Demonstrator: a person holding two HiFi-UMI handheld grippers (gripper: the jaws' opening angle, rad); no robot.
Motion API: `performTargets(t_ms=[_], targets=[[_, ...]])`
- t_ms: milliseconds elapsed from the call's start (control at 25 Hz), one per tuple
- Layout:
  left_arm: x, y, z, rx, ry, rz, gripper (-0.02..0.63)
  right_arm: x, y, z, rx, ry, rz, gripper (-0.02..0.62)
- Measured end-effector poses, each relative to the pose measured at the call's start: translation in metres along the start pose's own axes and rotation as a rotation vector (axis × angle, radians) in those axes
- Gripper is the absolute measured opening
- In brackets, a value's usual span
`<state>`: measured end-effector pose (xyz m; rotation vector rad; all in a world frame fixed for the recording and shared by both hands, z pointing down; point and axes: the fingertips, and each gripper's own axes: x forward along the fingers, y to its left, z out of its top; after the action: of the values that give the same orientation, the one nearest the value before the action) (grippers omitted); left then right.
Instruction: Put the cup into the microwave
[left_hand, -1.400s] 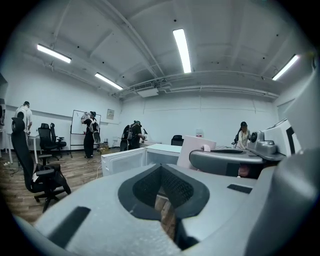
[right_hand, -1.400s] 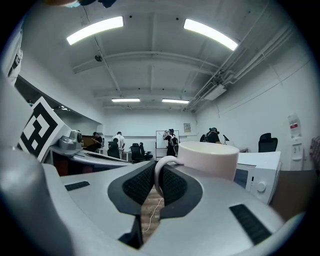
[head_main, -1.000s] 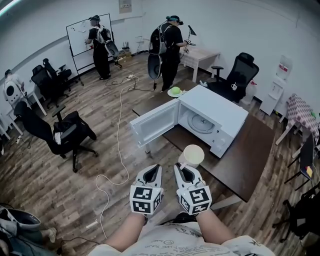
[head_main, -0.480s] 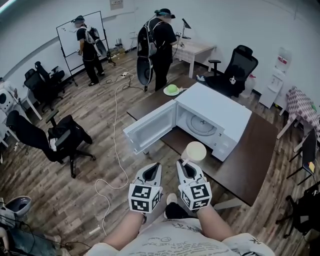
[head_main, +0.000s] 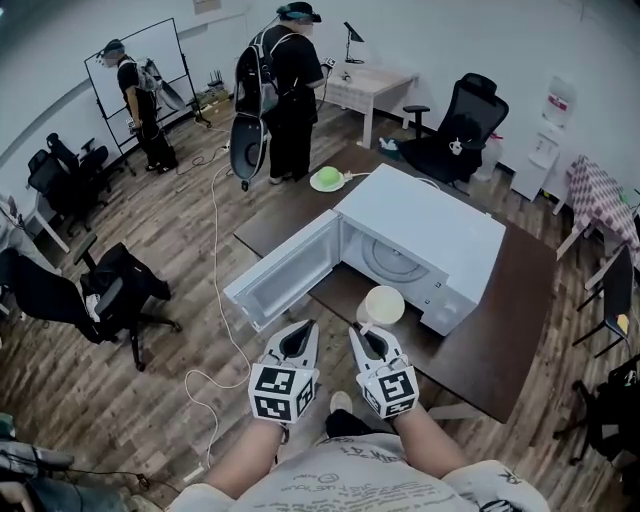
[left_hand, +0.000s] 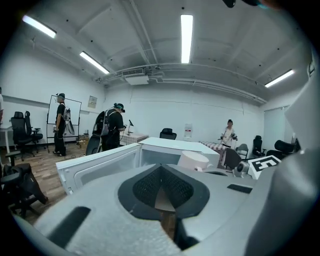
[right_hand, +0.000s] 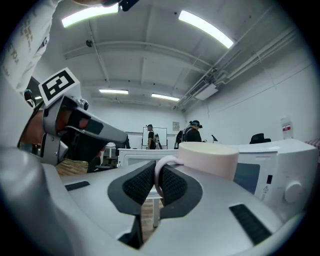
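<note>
Cream cup pinched by its handle, in front of the open microwave

My right gripper (head_main: 364, 334) has its fingers (right_hand: 137, 185) clamped on the handle (right_hand: 160, 170) of the cup (head_main: 384, 305), which sits at 1 o'clock from the fingertips over the near edge of the dark worktop (head_main: 500, 330). The white microwave (head_main: 425, 225) stands at 12 o'clock from the cup, its door (head_main: 285, 272) swung out toward 9 o'clock. My left gripper (head_main: 299, 338) hangs alongside, fingers pressed together on nothing.
</note>
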<state>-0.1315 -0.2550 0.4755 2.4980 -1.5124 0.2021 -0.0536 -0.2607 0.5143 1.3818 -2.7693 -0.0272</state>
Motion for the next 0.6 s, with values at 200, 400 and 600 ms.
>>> performTargets(t_ms=[200, 400, 600], targets=[[0.034, 0.007, 0.005, 0.013, 0.022, -0.034, 0.014, 0.03, -0.033, -0.023, 0.027, 0.028, -0.042, 0.031], [0.068, 0.019, 0.002, 0.037, 0.051, -0.061, 0.013, 0.063, -0.077, -0.062, -0.018, 0.1, -0.117, 0.032], [0.097, 0.035, 0.006, 0.022, 0.072, -0.071, 0.013, 0.095, -0.123, -0.095, -0.028, 0.172, -0.193, 0.032]])
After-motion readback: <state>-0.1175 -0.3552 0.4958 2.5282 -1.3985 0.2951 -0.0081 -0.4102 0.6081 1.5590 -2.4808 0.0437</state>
